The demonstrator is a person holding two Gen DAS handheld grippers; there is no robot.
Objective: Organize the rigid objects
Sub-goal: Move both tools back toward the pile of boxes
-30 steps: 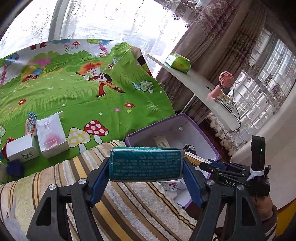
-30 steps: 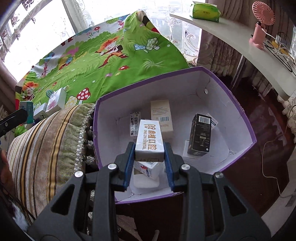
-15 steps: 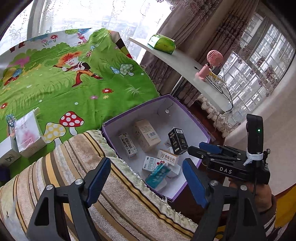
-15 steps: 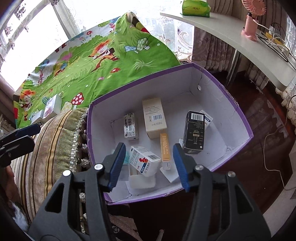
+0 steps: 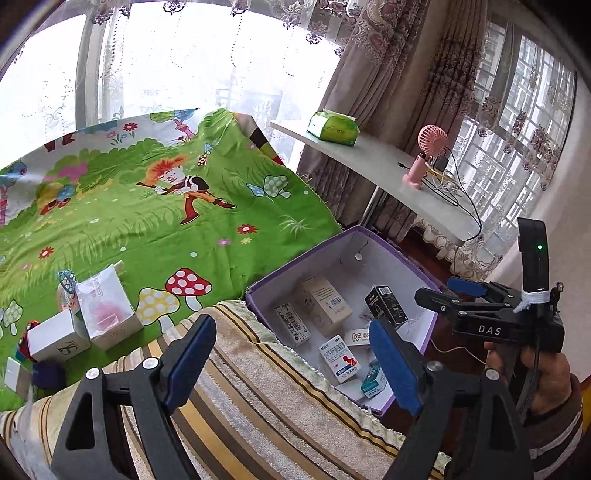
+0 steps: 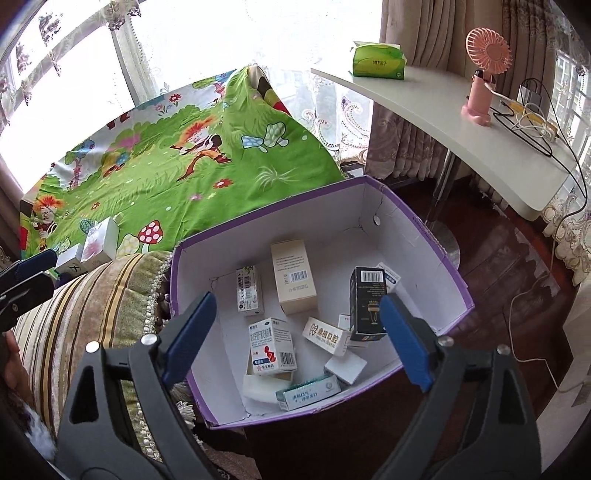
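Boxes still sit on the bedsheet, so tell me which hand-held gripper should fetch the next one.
Probably left: the left hand-held gripper is open, empty and nearer the white boxes; the right hand-held gripper hangs over the purple box.

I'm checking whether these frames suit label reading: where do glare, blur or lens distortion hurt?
Left wrist view: the window is blown out white, straight lines bow toward the edges, and print on packs in the purple box is too small to read. Right wrist view: the window also glares, but the box is evenly lit and the barcodes are sharp.
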